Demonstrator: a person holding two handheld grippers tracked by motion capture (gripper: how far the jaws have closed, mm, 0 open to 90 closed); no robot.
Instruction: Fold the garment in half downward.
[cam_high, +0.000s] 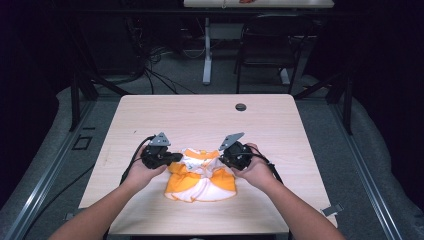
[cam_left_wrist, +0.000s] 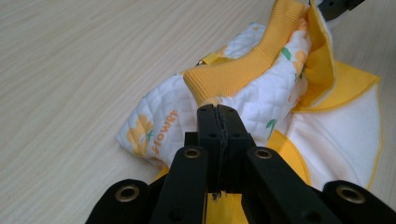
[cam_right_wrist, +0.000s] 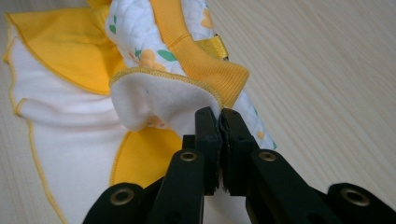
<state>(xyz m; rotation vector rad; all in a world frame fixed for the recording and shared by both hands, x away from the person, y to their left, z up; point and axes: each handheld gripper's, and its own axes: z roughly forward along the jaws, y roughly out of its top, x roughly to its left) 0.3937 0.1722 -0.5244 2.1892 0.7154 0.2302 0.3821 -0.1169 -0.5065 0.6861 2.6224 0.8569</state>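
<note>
- Yellow and white, the little dress lies bunched on the table.
- We pinch its top with the left gripper and the right gripper.
- We think the folding is just starting.

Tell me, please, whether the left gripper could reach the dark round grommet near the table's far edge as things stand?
Probably not freely: the left gripper is shut on the quilted garment, which the right gripper also pinches. The bare tabletop up to the grommet is unobstructed.
</note>
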